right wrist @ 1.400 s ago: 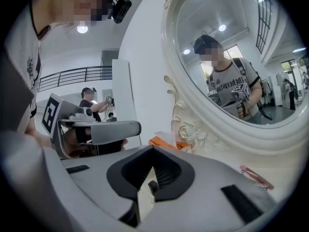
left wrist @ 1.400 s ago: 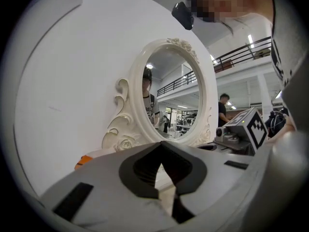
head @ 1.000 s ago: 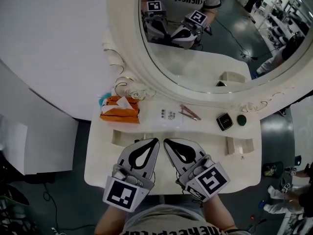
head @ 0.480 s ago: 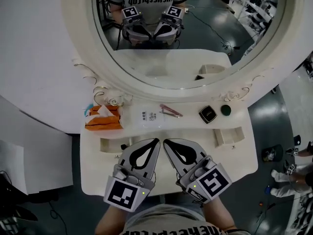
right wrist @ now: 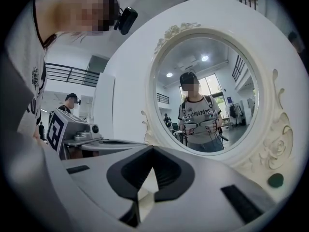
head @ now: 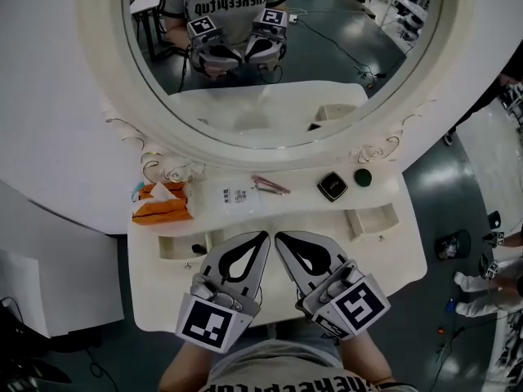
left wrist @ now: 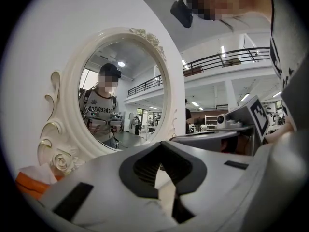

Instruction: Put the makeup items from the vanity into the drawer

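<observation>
On the cream vanity top [head: 409,256], under the oval mirror [head: 278,64], lie a white sachet [head: 232,196], pink tweezers [head: 270,186], a black compact [head: 332,186] and a dark green round pot [head: 363,177]. The pot also shows in the right gripper view [right wrist: 275,180]. My left gripper [head: 263,235] and right gripper [head: 278,237] hover side by side over the vanity's front edge, short of the items. Both are shut and hold nothing. Each points at the mirror, as the left gripper [left wrist: 161,144] and right gripper [right wrist: 152,148] views show.
An orange tissue pack [head: 161,204] sits at the vanity's left end, also in the left gripper view [left wrist: 29,185]. Two small open drawers stand out of the front, one left [head: 176,247] and one right [head: 372,219]. A white wall runs along the left; the floor lies to the right.
The vanity and its items have slid left and a little up in the head view, and the mirror sits more centred. Both grippers stay shut, side by side.
</observation>
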A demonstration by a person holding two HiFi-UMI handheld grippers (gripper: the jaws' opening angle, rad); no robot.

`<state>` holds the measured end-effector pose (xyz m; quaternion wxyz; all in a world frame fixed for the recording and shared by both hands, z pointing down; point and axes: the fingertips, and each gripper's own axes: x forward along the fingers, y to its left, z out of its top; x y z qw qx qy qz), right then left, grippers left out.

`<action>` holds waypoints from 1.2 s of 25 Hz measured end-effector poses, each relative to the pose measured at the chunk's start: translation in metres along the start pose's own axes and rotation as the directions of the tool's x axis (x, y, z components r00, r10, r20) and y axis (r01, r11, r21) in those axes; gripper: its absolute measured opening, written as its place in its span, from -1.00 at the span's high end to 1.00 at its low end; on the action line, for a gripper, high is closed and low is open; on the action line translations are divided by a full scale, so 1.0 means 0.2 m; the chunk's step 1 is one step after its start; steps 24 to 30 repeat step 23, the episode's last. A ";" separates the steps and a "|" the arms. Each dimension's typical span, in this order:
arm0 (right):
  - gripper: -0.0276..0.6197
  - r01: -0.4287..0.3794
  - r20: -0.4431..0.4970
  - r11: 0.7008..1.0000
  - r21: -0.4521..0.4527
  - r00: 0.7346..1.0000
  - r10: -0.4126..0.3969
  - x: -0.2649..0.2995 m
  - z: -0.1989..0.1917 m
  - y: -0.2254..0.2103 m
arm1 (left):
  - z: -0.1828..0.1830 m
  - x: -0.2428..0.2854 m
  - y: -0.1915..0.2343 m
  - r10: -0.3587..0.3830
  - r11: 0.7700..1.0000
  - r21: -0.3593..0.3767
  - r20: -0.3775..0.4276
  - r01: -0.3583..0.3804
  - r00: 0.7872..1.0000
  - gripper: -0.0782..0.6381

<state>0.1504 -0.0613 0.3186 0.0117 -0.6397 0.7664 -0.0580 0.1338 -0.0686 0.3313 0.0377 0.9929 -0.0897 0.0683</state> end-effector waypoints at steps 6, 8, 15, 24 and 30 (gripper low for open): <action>0.89 0.000 0.007 1.000 -0.004 1.000 0.000 -0.03 0.01 0.01 | 0.00 -0.01 -0.03 -0.001 1.000 0.001 -0.001 0.001 1.000 0.74; 0.89 -0.004 0.008 1.000 -0.008 1.000 0.004 -0.04 0.01 0.02 | 0.00 -0.02 -0.04 0.002 1.000 0.003 0.002 -0.002 1.000 0.74; 0.89 -0.017 0.019 1.000 -0.018 1.000 0.017 -0.05 0.03 0.04 | 0.02 -0.03 -0.06 0.011 1.000 0.011 0.010 -0.012 1.000 0.74; 0.89 -0.025 0.018 0.999 -0.024 1.000 0.025 -0.07 0.03 0.05 | 0.02 -0.03 -0.09 0.005 1.000 0.019 0.010 -0.006 1.000 0.74; 0.89 -0.025 0.018 0.999 -0.024 1.000 0.025 -0.07 0.03 0.05 | 0.02 -0.03 -0.09 0.005 1.000 0.019 0.010 -0.006 1.000 0.74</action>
